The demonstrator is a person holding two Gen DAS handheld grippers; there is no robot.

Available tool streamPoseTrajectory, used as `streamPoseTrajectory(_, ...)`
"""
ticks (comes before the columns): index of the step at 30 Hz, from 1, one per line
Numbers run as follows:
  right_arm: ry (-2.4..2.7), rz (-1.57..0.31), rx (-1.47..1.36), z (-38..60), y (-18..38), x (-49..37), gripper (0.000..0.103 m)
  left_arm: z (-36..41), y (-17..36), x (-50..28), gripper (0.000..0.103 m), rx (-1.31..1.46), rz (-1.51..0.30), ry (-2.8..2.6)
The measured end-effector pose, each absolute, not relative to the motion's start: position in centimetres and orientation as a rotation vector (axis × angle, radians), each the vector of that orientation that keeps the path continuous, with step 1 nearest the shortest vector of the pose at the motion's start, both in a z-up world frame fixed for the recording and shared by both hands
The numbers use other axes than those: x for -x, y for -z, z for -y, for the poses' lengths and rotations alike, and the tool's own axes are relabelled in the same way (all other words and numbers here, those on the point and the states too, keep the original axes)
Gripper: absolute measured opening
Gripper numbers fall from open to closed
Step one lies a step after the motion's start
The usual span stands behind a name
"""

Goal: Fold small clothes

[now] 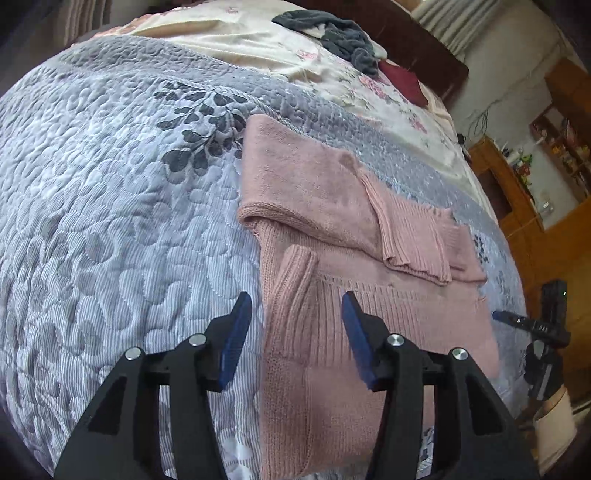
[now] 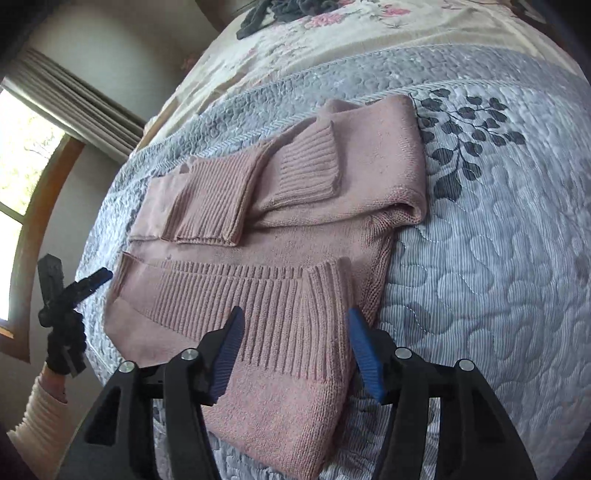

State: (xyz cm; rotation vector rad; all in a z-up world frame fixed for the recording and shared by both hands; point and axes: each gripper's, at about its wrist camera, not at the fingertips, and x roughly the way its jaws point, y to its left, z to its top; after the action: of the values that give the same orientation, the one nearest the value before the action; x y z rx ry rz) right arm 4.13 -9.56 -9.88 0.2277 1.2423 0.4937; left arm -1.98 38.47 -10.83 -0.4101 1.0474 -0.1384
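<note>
Nearest in the left wrist view: left tongs [image 1: 296, 308] spread wide and empty, blue fingertips [image 1: 242, 314] hovering over the near ribbed edge of a pink knit sweater [image 1: 314, 192]. Same posture in the right wrist view: right tongs [image 2: 295, 325] spread apart, gripping nothing, poised above a ribbed cuff [image 2: 325, 295] at the sweater's [image 2: 295, 243] near end.

Spread flat beneath both, on a grey quilted bedspread [image 1: 110, 221] with a dark leaf print: the sweater, partly folded, sleeves laid across the body, ribbed cuffs overlapping near the middle.

Seen only from the left camera: the right tongs [image 1: 504, 316] at the sweater's far side, fingertip barely visible against a black frame; beyond, wooden shelving [image 1: 554, 147] with small items too blurred to identify, and a dark red cushion [image 1: 402, 81] by the headboard.

Seen only from the right camera: the left tongs [image 2: 94, 277] at the sweater's opposite edge, held by a hand [image 2: 62, 343] in a dark glove above a cream ribbed sleeve [image 2: 37, 413]; behind, a bright window [image 2: 22, 166] with pleated curtains.

Farther up the bed in both views: a cream floral sheet [image 1: 332, 74] and a crumpled dark grey garment [image 1: 332, 33], cut off by the frame edge in the right wrist view. Lower end of the sweater hidden behind the tongs' black frames in each picture.
</note>
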Motion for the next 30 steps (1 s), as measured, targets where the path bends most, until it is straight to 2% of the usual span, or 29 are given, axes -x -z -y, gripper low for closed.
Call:
streamPoseTrajectory(4, -0.466, -1.253, -0.088, 7.4, 11.2, -4.7, 0.059, -35.9, 12.3, 0.2, 0.051, 0.218, -1.114, 0.13)
streamPoseTrajectory(6, -0.46, -1.258, -0.057, 7.7, 11.8, -4.5, 0.053, -35.2, 12.9, -0.4, 0.042, 0.163, -1.141, 0.116)
streamPoseTrajectory(7, -0.453, -1.254, -0.043, 7.7, 11.9, -4.3, 0.038, -34.9, 13.0, -0.6, 0.03, 0.138, -1.15, 0.095)
streamPoseTrajectory(8, -0.456, -1.251, -0.036, 7.9, 12.0, -4.1, 0.018, -34.8, 13.1, -0.6, 0.024, 0.129, -1.148, 0.089)
streamPoseTrajectory(15, -0.535, -1.15, -0.118, 9.5, 8.8, -0.9, 0.016, -34.7, 9.8, 3.2, 0.008, 0.145, -1.004, 0.106)
streamPoseTrajectory(22, -0.575, -1.069, -0.197, 10.6, 4.6, 2.2, 0.015, -33.7, 6.5, 7.9, 0.008, 0.126, -0.886, 0.127)
streamPoseTrajectory(30, -0.58, -0.943, -0.203, 10.4, -1.8, -0.3, 0.014, -33.5, 0.7, 4.2, 0.007, 0.174, -0.729, 0.113)
